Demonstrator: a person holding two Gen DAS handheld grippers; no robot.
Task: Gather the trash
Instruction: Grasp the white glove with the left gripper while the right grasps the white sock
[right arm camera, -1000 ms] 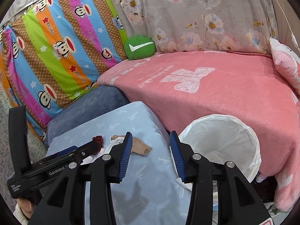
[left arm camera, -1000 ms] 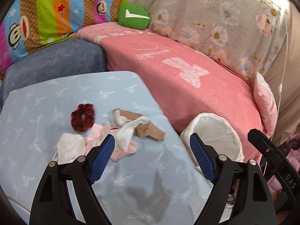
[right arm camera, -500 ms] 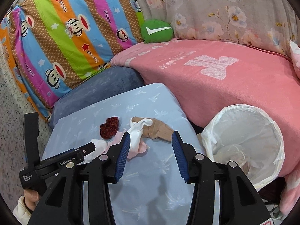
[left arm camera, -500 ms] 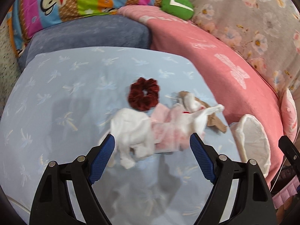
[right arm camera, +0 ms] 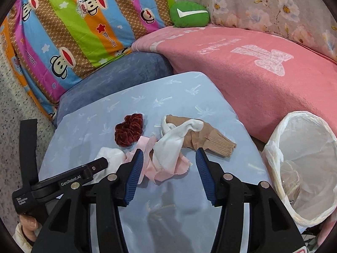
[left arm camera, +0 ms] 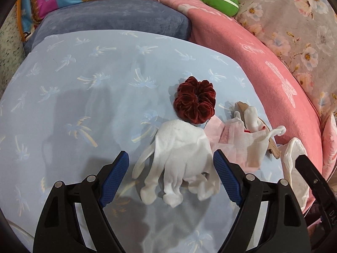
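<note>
A white glove [left arm camera: 181, 154] lies on the light blue cushion [left arm camera: 84, 97], between the open jaws of my left gripper [left arm camera: 171, 169]. Beside it lie a dark red scrunchie [left arm camera: 194, 103], a pink cloth [left arm camera: 227, 143], a white sock [right arm camera: 177, 141] and a tan stocking [right arm camera: 210, 140]. My right gripper [right arm camera: 169, 168] is open and empty, just short of the pink cloth and white sock. A white-lined trash bin [right arm camera: 305, 168] stands to the right of the cushion; its rim shows in the left wrist view [left arm camera: 294, 160].
A pink blanket [right arm camera: 252, 67] covers the sofa seat behind the bin. A grey-blue cushion [right arm camera: 118, 73], a striped monkey-print pillow [right arm camera: 73, 27] and a green pillow [right arm camera: 189, 13] sit at the back. The left gripper's body [right arm camera: 63, 181] is at lower left in the right wrist view.
My left gripper has swung left and come down over the pile, so the white glove now lies between its jaws. My right gripper has moved closer to the pile and opened wider.
</note>
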